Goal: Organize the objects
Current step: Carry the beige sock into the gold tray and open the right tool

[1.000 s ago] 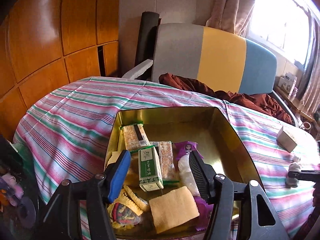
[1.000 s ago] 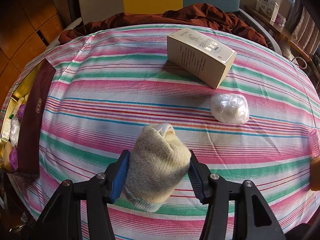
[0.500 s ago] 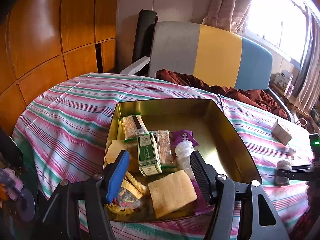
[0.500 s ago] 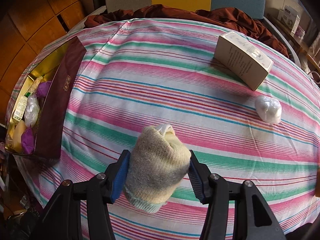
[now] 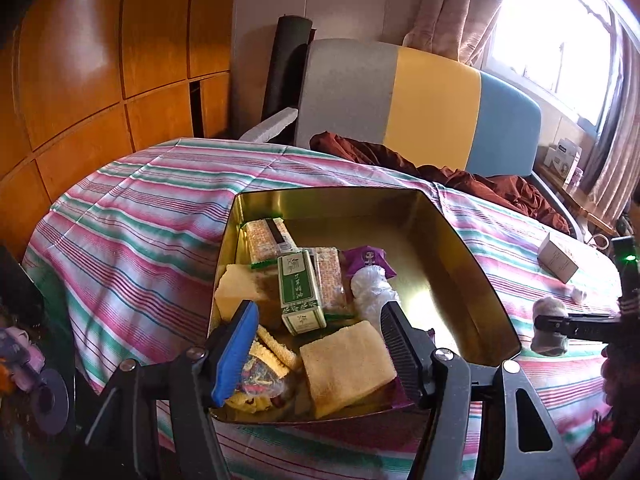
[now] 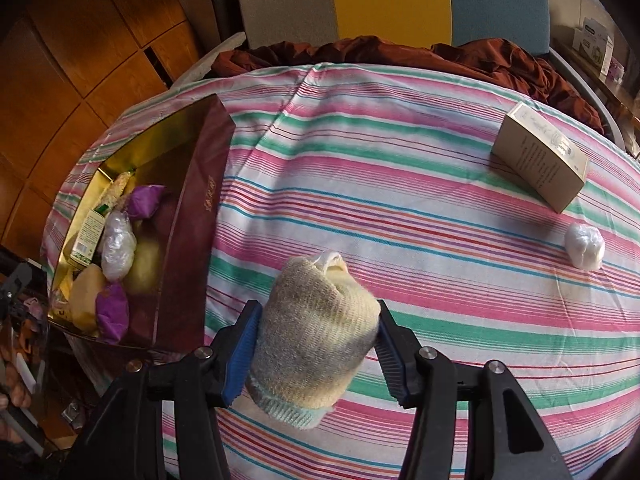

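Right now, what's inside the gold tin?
In the gold tin: a green box, two cracker packs, purple packets, a white plastic bundle and yellow sponges. Anything underneath them is covered.

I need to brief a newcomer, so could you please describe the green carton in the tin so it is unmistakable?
On the striped tablecloth stands a gold-lined tin full of small items. Near its middle lies the green carton, between a yellow sponge and a cracker pack. It alone is a box with green panels and white labels.
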`<state>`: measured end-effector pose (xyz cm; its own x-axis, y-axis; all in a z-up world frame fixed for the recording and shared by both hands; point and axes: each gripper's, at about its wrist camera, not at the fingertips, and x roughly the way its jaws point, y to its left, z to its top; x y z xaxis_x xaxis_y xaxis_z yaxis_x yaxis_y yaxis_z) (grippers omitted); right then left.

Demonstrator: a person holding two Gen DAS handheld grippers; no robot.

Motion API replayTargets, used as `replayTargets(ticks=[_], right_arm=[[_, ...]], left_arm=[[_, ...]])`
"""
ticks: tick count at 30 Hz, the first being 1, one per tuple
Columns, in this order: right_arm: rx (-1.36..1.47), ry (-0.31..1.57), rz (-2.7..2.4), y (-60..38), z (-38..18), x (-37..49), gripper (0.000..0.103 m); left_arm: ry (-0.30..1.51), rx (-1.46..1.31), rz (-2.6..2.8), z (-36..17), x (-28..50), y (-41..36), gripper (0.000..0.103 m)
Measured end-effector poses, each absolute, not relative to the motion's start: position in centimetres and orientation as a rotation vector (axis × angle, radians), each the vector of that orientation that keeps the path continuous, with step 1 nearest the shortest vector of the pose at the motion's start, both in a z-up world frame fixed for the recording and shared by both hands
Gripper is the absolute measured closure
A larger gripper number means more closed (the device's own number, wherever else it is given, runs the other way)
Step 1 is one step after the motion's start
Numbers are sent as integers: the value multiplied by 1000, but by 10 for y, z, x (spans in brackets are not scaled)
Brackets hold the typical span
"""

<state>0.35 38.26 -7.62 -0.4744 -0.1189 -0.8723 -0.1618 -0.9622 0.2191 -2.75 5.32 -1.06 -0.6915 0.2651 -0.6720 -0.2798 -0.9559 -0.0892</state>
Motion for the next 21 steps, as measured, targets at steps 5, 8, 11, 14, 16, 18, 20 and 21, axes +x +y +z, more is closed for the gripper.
replayTargets(ticks=[5,8,11,14,16,18,20,21], right_arm=[[-1543,414,2745,355,-53,-10,48],[-1512,377,2829,331,-37,-17,48],[-1495,313,2914,302,-25,-27,48],[-1509,239,2950,278,-21,-34,48],[-1526,201,2958,266,-23,-39,48],[-1551,165,2950,257,-28,-43,48],[-1577,133,2938,250,-33,-47,48],[-1588,124,2932,248,-36,-49,48]], left_arm=[[25,-1049,2651,-11,-28,50,38],[29,-1035,2658,-9,-26,49,38],[24,-1031,2661,-8,-25,45,38],[14,-1038,2664,-9,-24,41,38],[13,-1038,2669,-9,-23,39,38],[5,-1044,2669,-9,-23,36,38],[0,-1049,2670,-10,-23,33,38],[-2,-1052,2670,-11,-22,32,38]])
